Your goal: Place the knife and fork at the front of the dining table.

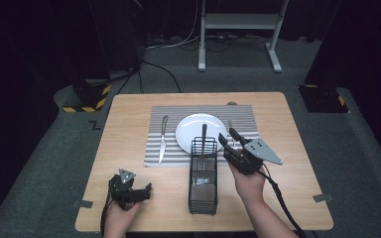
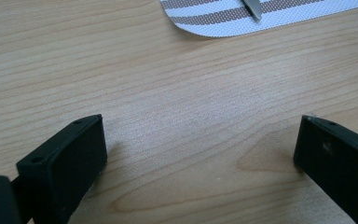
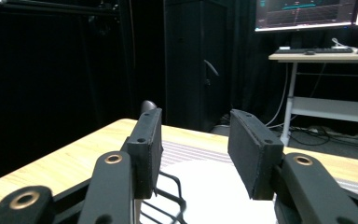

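The right tongs (image 1: 229, 135) hover half-open and empty beside the black wire cutlery caddy (image 1: 203, 174), seemingly having set the small fork (image 1: 230, 130) by the round white plate (image 1: 200, 132), while the left tongs (image 1: 147, 188) rest wide open on the pale wooden surface (image 1: 129, 119).

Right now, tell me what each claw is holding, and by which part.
Nothing is held. The left claw stands open over bare wooden table. The right claw is open, nothing between its pads, above the black wire basket.
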Demonstrator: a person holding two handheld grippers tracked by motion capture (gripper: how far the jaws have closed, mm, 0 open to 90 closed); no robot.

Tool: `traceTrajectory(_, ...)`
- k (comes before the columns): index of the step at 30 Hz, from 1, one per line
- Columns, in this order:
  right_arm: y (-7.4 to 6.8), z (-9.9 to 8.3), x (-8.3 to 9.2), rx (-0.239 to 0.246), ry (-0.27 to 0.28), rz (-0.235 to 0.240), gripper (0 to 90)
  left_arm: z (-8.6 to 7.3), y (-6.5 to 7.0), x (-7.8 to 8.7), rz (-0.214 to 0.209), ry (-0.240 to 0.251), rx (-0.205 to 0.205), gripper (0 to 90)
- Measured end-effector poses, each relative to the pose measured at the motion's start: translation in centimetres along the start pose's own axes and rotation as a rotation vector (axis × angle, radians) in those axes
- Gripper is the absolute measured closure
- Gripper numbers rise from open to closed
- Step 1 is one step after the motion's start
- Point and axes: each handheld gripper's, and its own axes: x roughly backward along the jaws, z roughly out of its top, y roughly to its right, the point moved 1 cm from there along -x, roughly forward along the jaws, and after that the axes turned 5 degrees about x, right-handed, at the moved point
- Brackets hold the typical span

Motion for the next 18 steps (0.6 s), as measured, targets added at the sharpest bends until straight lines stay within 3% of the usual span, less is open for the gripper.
traceTrajectory(11,-1.2,1.0,-4.3,-0.011,-0.04,0.058,60.9,0.0,0.0,0.0,-0.002,0.0,-0.001,2.6)
traceTrajectory(18,-1.8,0.9,-5.6,-0.001,-0.071,0.081,67.1,0.0,-0.1,0.0,-0.008,0.002,0.001,3.0)
